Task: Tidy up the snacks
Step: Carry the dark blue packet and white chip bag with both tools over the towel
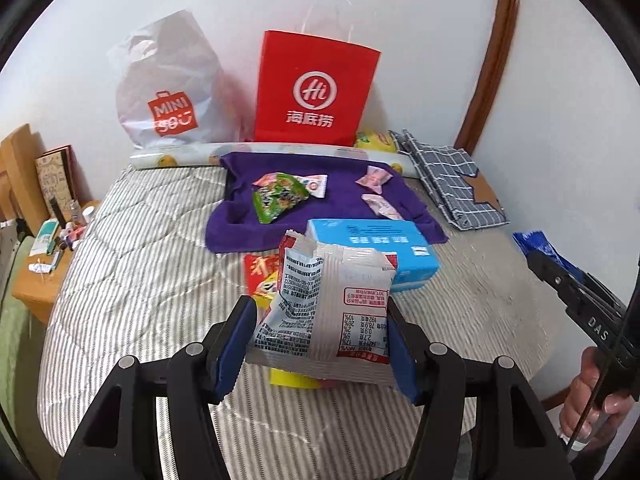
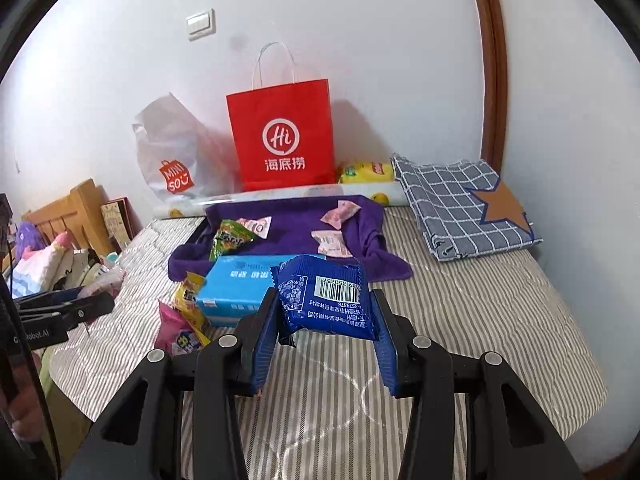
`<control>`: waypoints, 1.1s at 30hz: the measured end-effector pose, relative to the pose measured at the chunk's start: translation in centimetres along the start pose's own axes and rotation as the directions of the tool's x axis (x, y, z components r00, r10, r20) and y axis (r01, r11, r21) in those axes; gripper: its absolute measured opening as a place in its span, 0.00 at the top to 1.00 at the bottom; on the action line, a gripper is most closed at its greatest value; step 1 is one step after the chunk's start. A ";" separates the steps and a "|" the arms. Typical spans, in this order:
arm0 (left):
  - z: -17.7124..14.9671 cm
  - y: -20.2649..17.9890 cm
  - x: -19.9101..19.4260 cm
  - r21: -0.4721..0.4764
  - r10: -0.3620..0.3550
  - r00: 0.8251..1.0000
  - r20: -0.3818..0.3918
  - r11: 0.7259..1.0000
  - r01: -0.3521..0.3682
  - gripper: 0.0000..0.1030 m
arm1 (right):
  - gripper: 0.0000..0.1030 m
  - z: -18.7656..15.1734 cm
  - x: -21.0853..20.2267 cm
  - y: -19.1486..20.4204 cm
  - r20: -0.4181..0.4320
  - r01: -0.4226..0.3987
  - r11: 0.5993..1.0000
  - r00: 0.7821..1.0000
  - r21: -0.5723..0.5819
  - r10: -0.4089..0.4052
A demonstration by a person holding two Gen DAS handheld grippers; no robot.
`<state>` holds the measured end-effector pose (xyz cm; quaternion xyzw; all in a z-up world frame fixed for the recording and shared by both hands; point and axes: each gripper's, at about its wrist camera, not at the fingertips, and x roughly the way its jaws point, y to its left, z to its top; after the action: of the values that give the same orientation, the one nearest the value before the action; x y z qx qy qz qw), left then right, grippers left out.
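Entry, both hands loaded. Risks first: my left gripper [image 1: 320, 344] pinches the silver-white snack packet [image 1: 324, 304] only by its side edges at the lower centre of the left wrist view, and the foil is crumpled and slack between the pads, so I judge it could slide out or fold through if I swing it quickly; were it to drop, it would land on the red-and-yellow packets [image 1: 262, 276] lying directly beneath it on the striped bedspread [image 1: 132, 280], mixing what I mean to sort. My right gripper [image 2: 324, 320] clamps the blue snack packet [image 2: 326, 300] at lower centre of the right wrist view, squeezed so that the wrapper bulges; a puffed bag gripped this way may pop free, or its contents get crushed, in my estimate. The blue tissue box [image 1: 372, 252] sits just behind both loads, and a low carry toward the purple cloth [image 1: 320, 196] at centre frame could clip it. On that cloth lie a green packet [image 1: 278, 200] and pink wrapped sweets [image 1: 376, 178], light enough to scatter if a packet is dropped among them. Gripper state: left jaws stand about half spread, closed onto the wide silver-white packet; right jaws are drawn much narrower, tight on the blue packet. The red paper bag [image 1: 316, 88] stands upright against the wall at upper centre, untouched, and well beyond both grippers.
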<state>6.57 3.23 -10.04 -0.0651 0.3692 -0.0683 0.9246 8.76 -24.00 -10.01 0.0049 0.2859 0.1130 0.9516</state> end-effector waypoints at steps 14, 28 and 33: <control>1.9 -1.8 1.5 0.036 -0.020 1.000 0.011 0.999 0.020 0.42 | 0.58 2.4 1.0 0.0 0.036 -0.008 1.000 0.999 0.021 0.008; 5.6 0.3 4.9 0.013 0.011 1.000 0.021 1.000 -0.012 0.42 | 0.58 5.6 6.1 -1.2 0.024 0.011 0.999 1.000 0.036 -0.012; 7.4 1.8 6.6 -0.013 0.025 0.999 0.024 1.000 -0.025 0.42 | 0.58 6.7 8.6 -1.3 0.012 0.009 0.999 1.000 0.031 -0.010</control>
<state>16.56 4.37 -9.48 -0.0671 0.3592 -0.0535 0.9293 19.69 -23.03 -9.14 0.0190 0.2818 0.1039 0.9536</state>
